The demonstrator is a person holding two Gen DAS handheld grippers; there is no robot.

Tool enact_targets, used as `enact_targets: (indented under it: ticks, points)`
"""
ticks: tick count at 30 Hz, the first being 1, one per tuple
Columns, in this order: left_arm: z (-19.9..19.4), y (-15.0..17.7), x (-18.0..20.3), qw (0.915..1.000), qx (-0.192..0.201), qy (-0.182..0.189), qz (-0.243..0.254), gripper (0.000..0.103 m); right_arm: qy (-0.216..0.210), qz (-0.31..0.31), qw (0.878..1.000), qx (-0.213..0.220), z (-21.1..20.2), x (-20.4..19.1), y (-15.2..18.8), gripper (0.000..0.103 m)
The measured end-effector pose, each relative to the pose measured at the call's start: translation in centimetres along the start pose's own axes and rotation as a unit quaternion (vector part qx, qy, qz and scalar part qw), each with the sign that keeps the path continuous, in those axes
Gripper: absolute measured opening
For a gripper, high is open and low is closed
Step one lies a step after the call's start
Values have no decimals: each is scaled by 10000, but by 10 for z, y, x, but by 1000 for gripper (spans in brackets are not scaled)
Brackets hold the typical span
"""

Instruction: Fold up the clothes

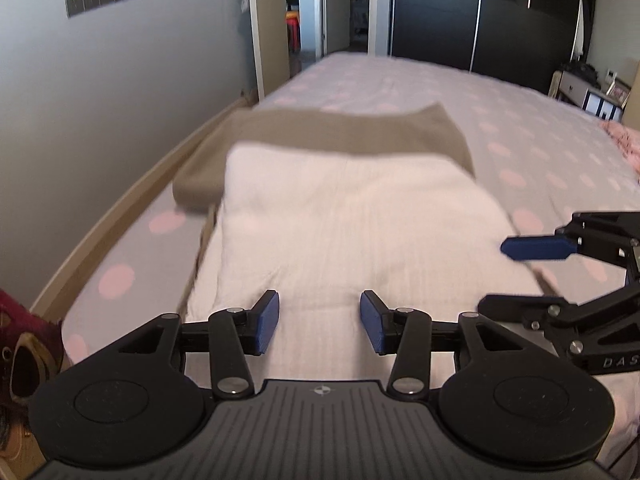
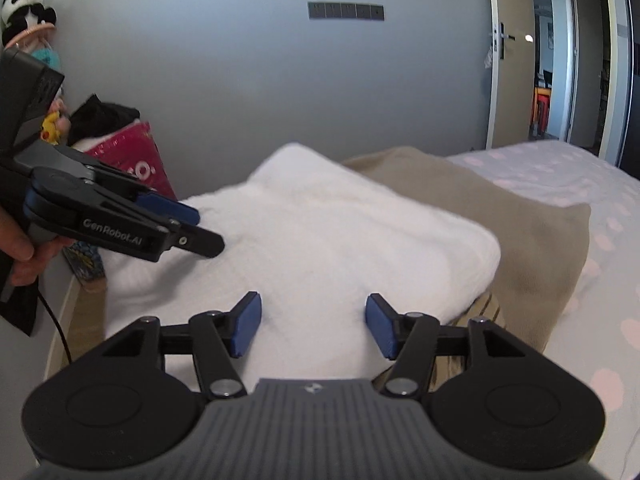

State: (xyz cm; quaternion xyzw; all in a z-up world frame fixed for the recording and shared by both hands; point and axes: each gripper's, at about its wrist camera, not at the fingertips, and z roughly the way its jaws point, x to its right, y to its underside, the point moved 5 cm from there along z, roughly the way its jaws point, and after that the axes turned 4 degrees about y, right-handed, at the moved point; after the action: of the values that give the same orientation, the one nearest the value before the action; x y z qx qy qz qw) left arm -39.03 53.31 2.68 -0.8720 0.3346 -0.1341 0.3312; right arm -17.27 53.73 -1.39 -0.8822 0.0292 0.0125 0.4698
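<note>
A folded white garment (image 1: 340,220) (image 2: 340,232) lies on a beige cloth (image 1: 340,132) (image 2: 532,232) spread over the bed. My left gripper (image 1: 320,320) (image 2: 208,232) hovers over the white garment's near edge, open, with nothing between its blue pads (image 1: 266,322). My right gripper (image 2: 314,326) (image 1: 494,276) is also open above the garment's near side, and its pads (image 2: 246,326) stand apart with only the cloth's surface below them. Neither gripper holds fabric. The views are slightly blurred.
The bed has a pale sheet with pink dots (image 1: 520,120) (image 2: 600,200) and a wooden side rail (image 1: 120,224) along the grey wall. A pink bag (image 2: 132,160) and plush toys (image 2: 24,4) sit by the bed's end. A hand (image 2: 20,256) holds the left gripper. A dark wardrobe (image 1: 480,20) stands behind.
</note>
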Motion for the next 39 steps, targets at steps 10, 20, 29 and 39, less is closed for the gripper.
enact_targets:
  ticks: [10, 20, 29, 39]
  points:
    - [18, 9, 0, 9995, -156, -81, -244, 43, 69, -21, 9997, -242, 9, -1, 5, 62]
    - [-59, -5, 41, 9989, 330, -189, -260, 60, 368, 277, 9986, -259, -45, -1, -16, 70]
    - [-107, -10, 75, 9988, 351, -196, -264, 74, 550, 433, 9969, -372, -105, -11, -18, 88]
    - [-102, 34, 107, 9996, -23, -160, 248, 74, 788, 1193, 9880, -585, -128, -10, 24, 95]
